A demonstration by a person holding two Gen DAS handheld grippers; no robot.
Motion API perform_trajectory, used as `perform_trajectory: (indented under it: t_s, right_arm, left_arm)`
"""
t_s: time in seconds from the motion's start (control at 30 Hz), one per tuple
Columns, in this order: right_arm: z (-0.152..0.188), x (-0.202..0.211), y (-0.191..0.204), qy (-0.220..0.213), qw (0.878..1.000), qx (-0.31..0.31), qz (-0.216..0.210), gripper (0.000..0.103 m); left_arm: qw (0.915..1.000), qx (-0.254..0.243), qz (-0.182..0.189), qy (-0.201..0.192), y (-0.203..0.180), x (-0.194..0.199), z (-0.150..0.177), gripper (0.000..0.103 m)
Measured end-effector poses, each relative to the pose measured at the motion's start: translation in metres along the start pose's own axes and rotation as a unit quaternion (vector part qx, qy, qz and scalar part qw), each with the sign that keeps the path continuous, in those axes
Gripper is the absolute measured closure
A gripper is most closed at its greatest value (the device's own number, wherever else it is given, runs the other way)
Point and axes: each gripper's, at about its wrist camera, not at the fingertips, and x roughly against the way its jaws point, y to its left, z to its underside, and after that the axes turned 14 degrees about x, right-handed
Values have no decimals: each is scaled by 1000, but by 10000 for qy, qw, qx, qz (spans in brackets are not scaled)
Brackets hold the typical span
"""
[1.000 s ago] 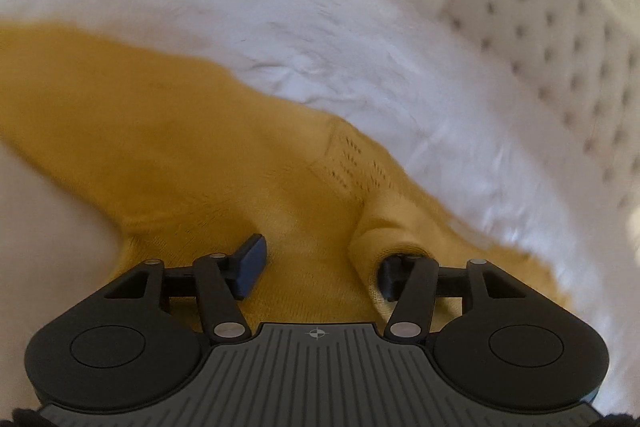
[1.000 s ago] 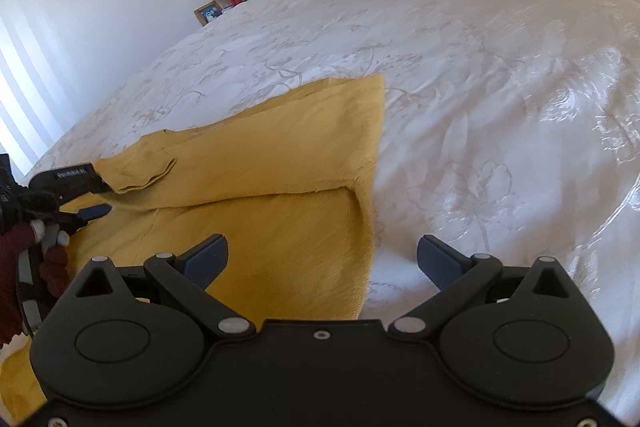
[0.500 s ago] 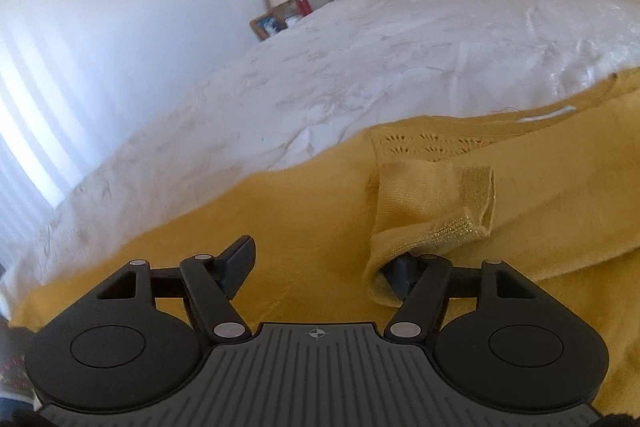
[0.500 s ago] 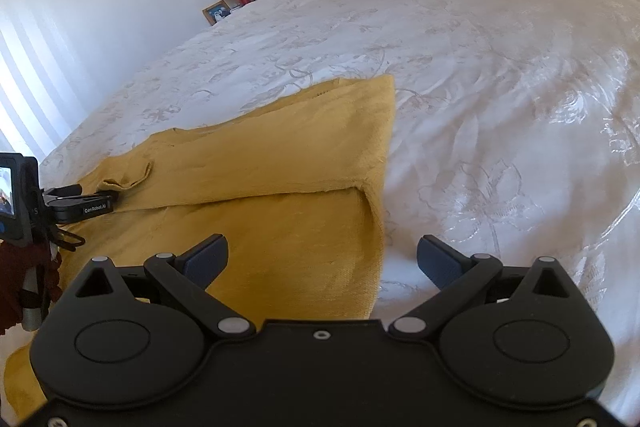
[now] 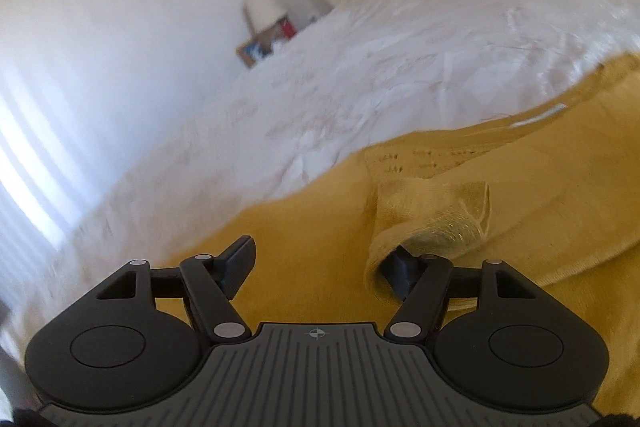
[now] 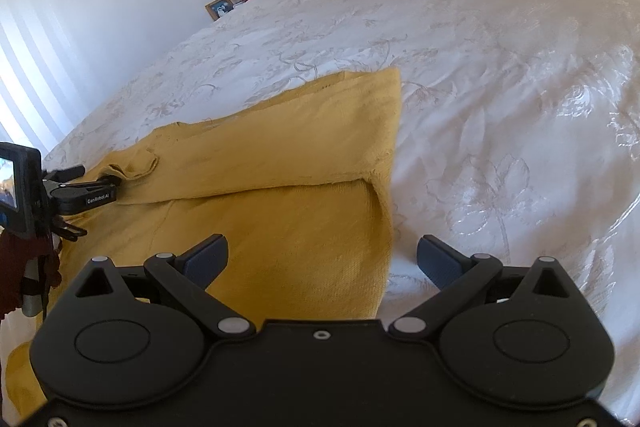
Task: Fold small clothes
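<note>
Yellow top [image 6: 280,187] spread flat on the white bed [image 6: 500,87], one side already folded over to narrow it. Left gripper [image 5: 320,263] just opened up, jaws apart, one finger tucked inside the sleeve cuff [image 5: 436,219], probably letting it drop. Right gripper [image 6: 322,259] wide open, empty, parked over the near edge, likely waiting for the next fold.

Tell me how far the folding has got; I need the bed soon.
Done: one side of the yellow knit top is folded over its body on the white bedspread. In hand: the sleeve cuff drapes over one finger of the left gripper, jaws apart. The right gripper is open, holding nothing. Left: remaining folds.
</note>
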Motion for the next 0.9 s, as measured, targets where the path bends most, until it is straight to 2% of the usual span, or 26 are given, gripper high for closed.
perform_trajectory:
  t_s: [0.2, 0.37, 0.53, 0.73, 0.9]
  right_arm:
    - [0, -2, -1, 6, 10000, -7, -5, 2]
    - [2, -2, 2, 20, 10000, 22, -21, 2]
    - [2, -3, 4, 21, 10000, 47, -45, 2]
    - [1, -2, 3, -2, 10000, 36, -44, 2]
    - [1, -2, 3, -12, 10000, 35, -43, 2]
  left_arm:
    - [9993, 159, 112, 304, 5, -5, 5, 36]
    - [9952, 728, 306, 585, 20, -11, 1, 36]
    - [9851, 1414, 464, 860, 39, -16, 2, 36]
    - [9788, 1769, 507, 896, 49, -15, 4, 36]
    - [9803, 1750, 386, 831, 53, -15, 2, 37]
